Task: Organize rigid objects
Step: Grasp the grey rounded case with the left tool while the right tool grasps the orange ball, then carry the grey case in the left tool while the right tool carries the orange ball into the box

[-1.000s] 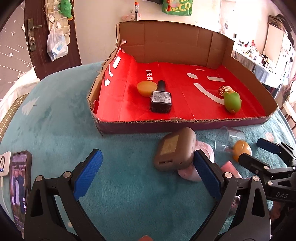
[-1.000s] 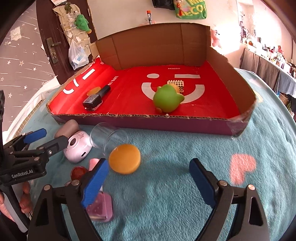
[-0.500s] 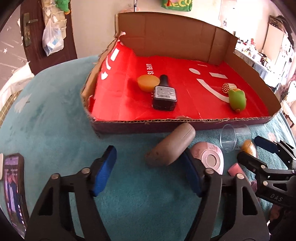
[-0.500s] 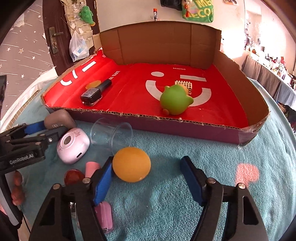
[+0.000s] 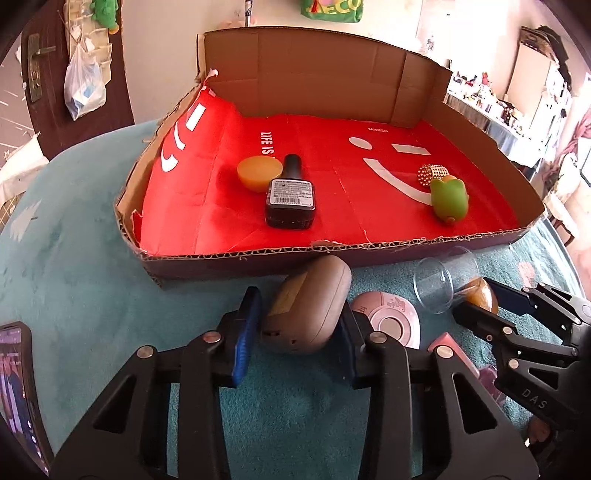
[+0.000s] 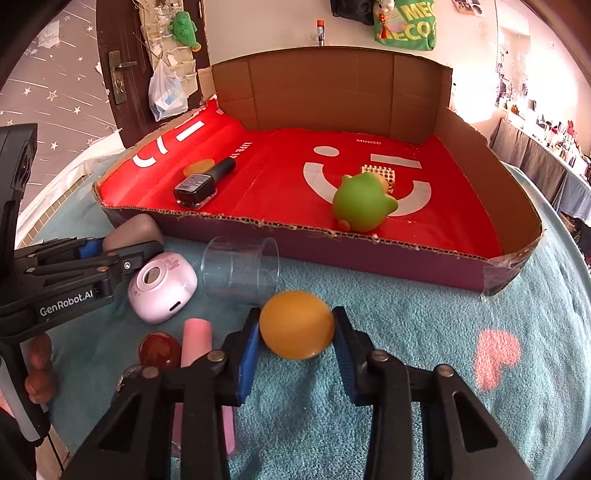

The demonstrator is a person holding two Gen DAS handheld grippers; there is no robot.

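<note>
Both tongs have been narrowing since 1 second ago: the left tongs [image 5: 295, 328] are closing on the grey case [image 5: 306, 306], the right tongs [image 6: 297, 341] are closing on the orange ball [image 6: 297, 325].

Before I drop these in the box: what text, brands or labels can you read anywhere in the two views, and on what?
"MINISO": red liner of the cardboard box.
"LIFE IS", cut off: same liner.
"GenRobot.AI": left gripper.
"DAS": right gripper.
"MEG", "ECO", partial: green bag on the wall.
Nail polish bottle label: too small to read.
</note>
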